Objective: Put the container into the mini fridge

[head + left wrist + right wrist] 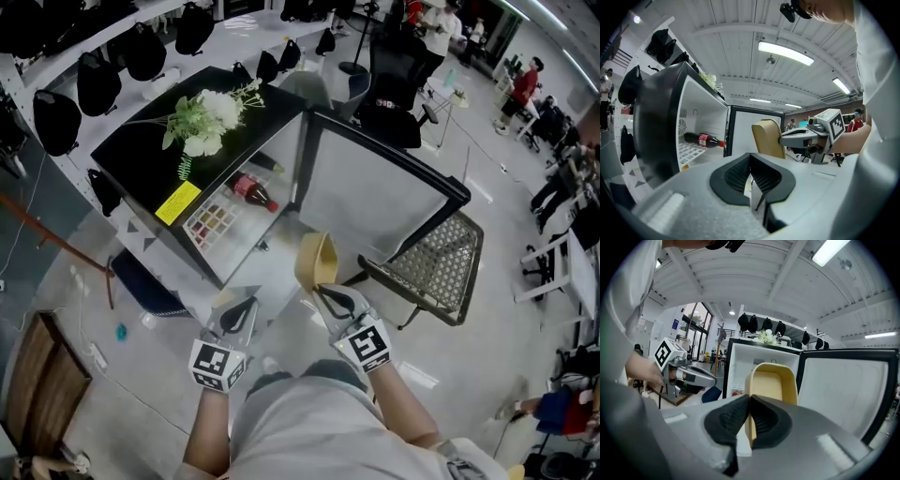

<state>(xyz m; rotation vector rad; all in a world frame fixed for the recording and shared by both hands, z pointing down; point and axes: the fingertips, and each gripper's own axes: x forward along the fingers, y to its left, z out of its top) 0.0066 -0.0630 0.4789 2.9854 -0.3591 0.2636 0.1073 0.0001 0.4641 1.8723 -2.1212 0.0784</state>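
— Workshop floor, grey, with the mini fridge [141, 159] standing on it and its door [375, 202] open wide to the right. Where is the container?

— Yellow container [317, 261] is off the floor, pinched by its rim in the right tool [749, 401], whose jaws are clamped on the near wall. It sits just in front of the open cavity, not yet inside.

— And the other tool?

— Left tool [751, 161] has its jaws together on nothing and hangs just left of the right one.

— Which way to go?

— Cavity lies far and a little left of the container, whose long axis points from the tool toward the opening. One bottle [253, 190] lies on the shelf at the left, so I'd aim for the free space to its right. Right hand is nearer and can do it alone.
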